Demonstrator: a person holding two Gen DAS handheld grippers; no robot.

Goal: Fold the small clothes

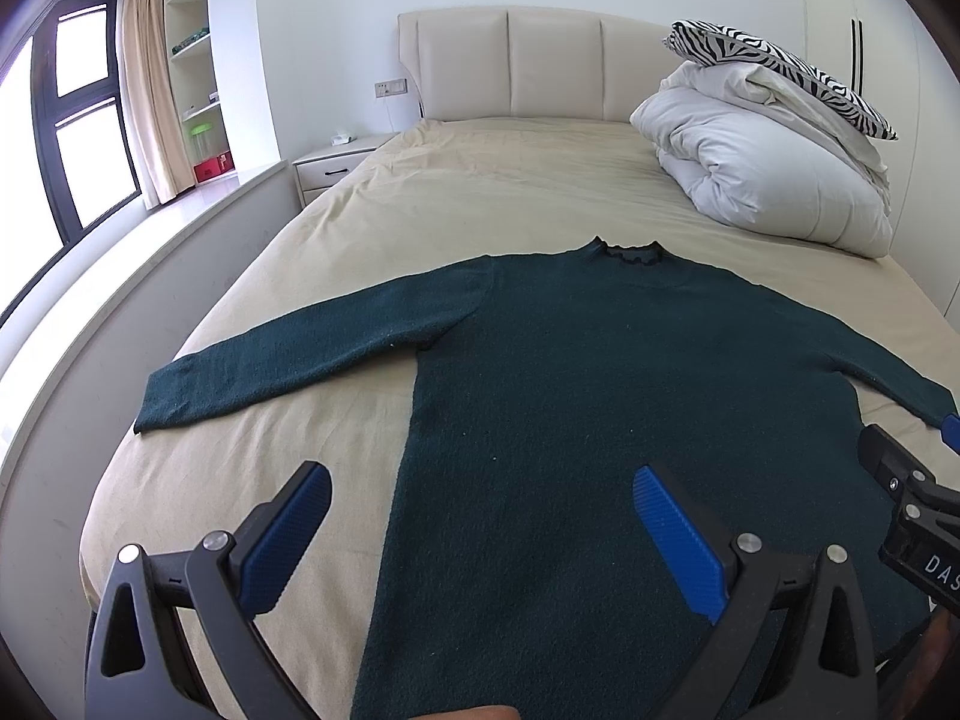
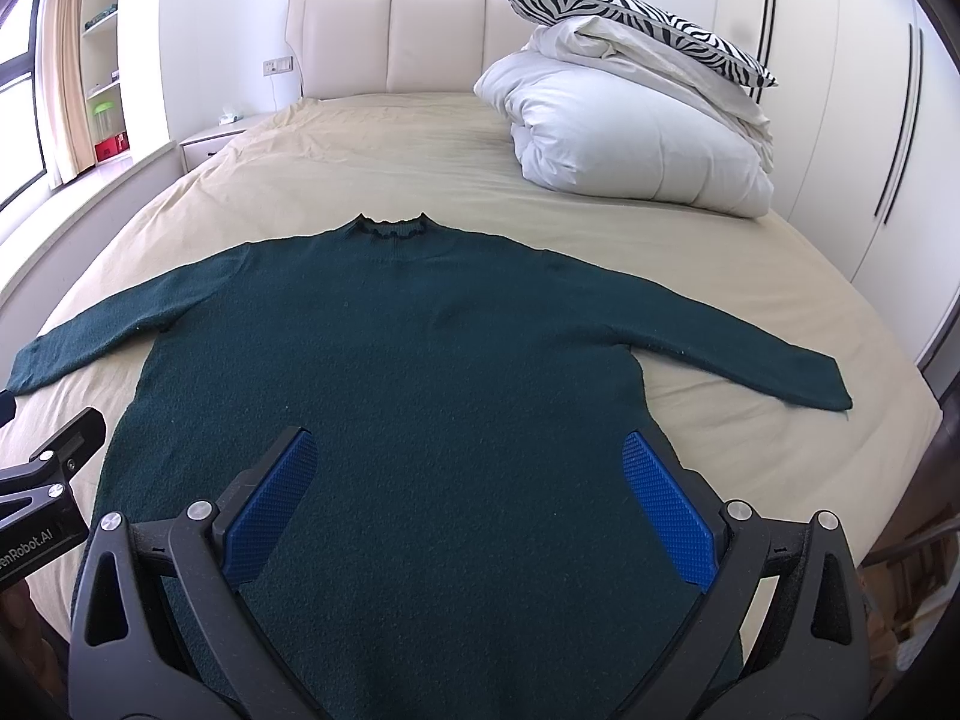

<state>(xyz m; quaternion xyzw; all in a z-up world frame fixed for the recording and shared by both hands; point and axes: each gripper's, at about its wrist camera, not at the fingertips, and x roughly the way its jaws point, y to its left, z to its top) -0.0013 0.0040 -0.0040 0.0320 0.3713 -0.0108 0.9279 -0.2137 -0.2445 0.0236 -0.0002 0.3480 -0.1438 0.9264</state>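
Note:
A dark green long-sleeved sweater (image 1: 576,372) lies flat on the beige bed (image 1: 480,192), collar pointing to the headboard, both sleeves spread out sideways. It also shows in the right wrist view (image 2: 408,360). My left gripper (image 1: 480,480) is open and empty above the sweater's lower left side, its left finger over the sheet. My right gripper (image 2: 468,450) is open and empty above the sweater's lower right part. The right gripper's body shows at the right edge of the left wrist view (image 1: 912,498). The left gripper's body shows at the left edge of the right wrist view (image 2: 48,480).
A folded white duvet (image 1: 768,174) with a zebra pillow (image 1: 780,66) on top sits at the bed's far right, also in the right wrist view (image 2: 636,132). A padded headboard (image 1: 516,66), a nightstand (image 1: 336,165), shelves and a window stand at left. Wardrobe doors (image 2: 870,120) stand at right.

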